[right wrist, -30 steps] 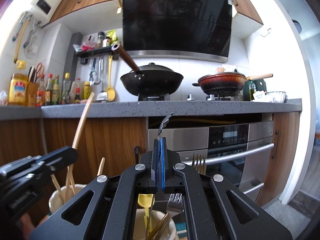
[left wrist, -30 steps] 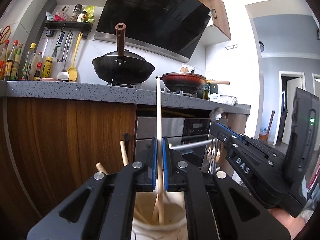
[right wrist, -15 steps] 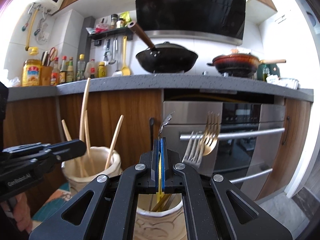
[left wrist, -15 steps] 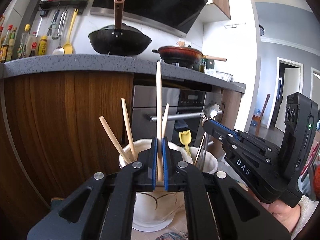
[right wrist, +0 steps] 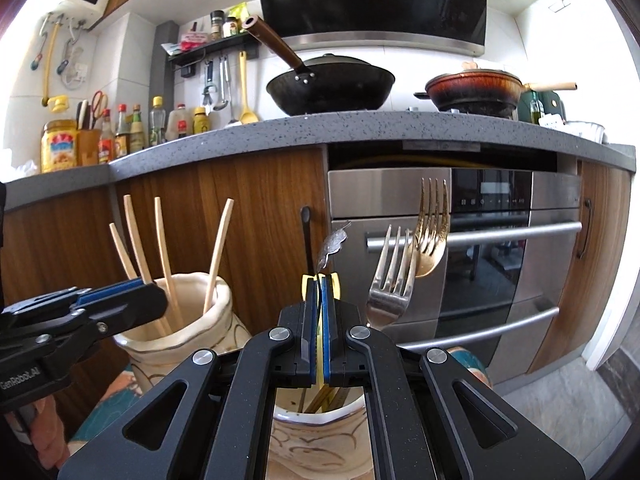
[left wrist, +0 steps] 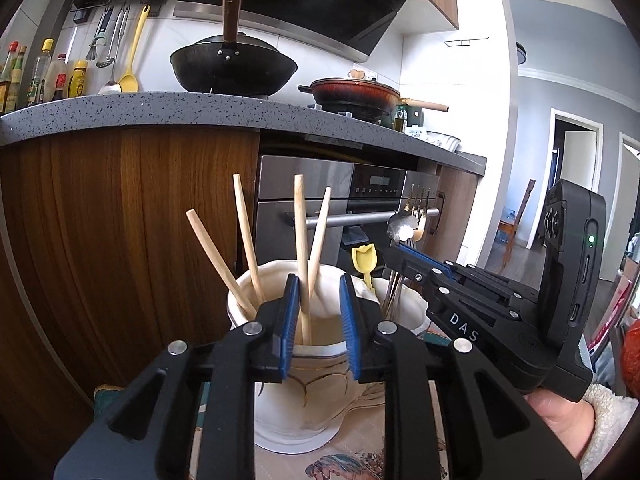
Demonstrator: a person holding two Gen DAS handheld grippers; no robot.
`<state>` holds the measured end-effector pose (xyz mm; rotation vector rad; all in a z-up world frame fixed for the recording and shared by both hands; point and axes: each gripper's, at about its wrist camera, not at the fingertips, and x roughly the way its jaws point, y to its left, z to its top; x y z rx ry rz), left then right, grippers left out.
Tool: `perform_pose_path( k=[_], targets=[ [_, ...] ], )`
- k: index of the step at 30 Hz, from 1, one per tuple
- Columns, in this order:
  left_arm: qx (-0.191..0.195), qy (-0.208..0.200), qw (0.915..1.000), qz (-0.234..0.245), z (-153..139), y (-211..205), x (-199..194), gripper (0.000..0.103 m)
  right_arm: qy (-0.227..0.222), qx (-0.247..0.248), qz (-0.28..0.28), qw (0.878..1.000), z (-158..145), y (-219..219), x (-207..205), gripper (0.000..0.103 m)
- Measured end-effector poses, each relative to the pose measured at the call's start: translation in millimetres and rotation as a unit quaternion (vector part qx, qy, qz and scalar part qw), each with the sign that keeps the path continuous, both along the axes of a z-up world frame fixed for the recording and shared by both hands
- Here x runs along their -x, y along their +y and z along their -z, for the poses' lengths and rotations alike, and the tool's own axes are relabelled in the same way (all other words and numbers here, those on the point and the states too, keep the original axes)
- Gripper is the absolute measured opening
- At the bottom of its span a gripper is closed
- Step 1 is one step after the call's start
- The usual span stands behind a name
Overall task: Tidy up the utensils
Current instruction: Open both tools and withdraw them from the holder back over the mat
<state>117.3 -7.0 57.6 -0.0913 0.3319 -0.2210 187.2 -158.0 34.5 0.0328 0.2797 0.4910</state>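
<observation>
Chopstick [left wrist: 301, 264], light and stiff, stands mid-frame between the left gripper's [left wrist: 319, 312] parted jaws; right gripper [right wrist: 319, 316] pinches a thin spoon [right wrist: 330, 245].

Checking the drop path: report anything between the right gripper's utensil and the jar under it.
Nothing visible blocks it. The right gripper holds the leaf-tipped utensil straight over the jar and its open mouth; the forks lean off to the right.

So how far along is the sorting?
Four chopsticks stand in the left jar, and the left gripper is open. Forks sit in the right jar. The right gripper is shut on a thin utensil, not yet released.
</observation>
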Motion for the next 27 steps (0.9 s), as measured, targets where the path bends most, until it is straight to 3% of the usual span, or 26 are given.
perform_pose_path(
  k=[2,6,9,12,20,22,27],
  targets=[
    [0.0,-0.005,1.0,0.001,-1.7,0.5,2.1,0.029,0.004,-0.004,0.002,1.0,-0.7,-1.4,-1.4,0.011],
    [-0.004,-0.018,0.9998,-0.005,-7.3,2.0,7.0,0.035,0.003,-0.013,0.006,1.0,-6.2,-4.9,-0.2,0.015],
    [-0.003,-0.024,0.9996,-0.012,-11.2,3.9,11.5,0.043,-0.002,-0.019,0.014,1.0,-10.1,-8.7,4.9,0.036],
    [-0.004,-0.031,0.9993,-0.018,-14.7,4.3,21.4,0.05,0.002,-0.03,0.022,0.999,-12.7,-15.9,11.7,0.04],
    [-0.009,-0.041,0.9981,-0.046,-10.3,10.9,59.4,0.079,0.014,-0.06,0.011,0.998,-11.1,-39.4,46.8,0.071],
    [-0.007,-0.039,0.9978,-0.053,-7.9,14.4,70.4,0.084,0.019,-0.061,0.009,0.998,-8.5,-43.8,56.8,0.08],
    [-0.006,-0.014,0.9973,-0.072,6.2,24.4,90.9,0.092,0.033,-0.064,0.005,0.997,4.0,-57.0,83.7,0.09]
  ],
)
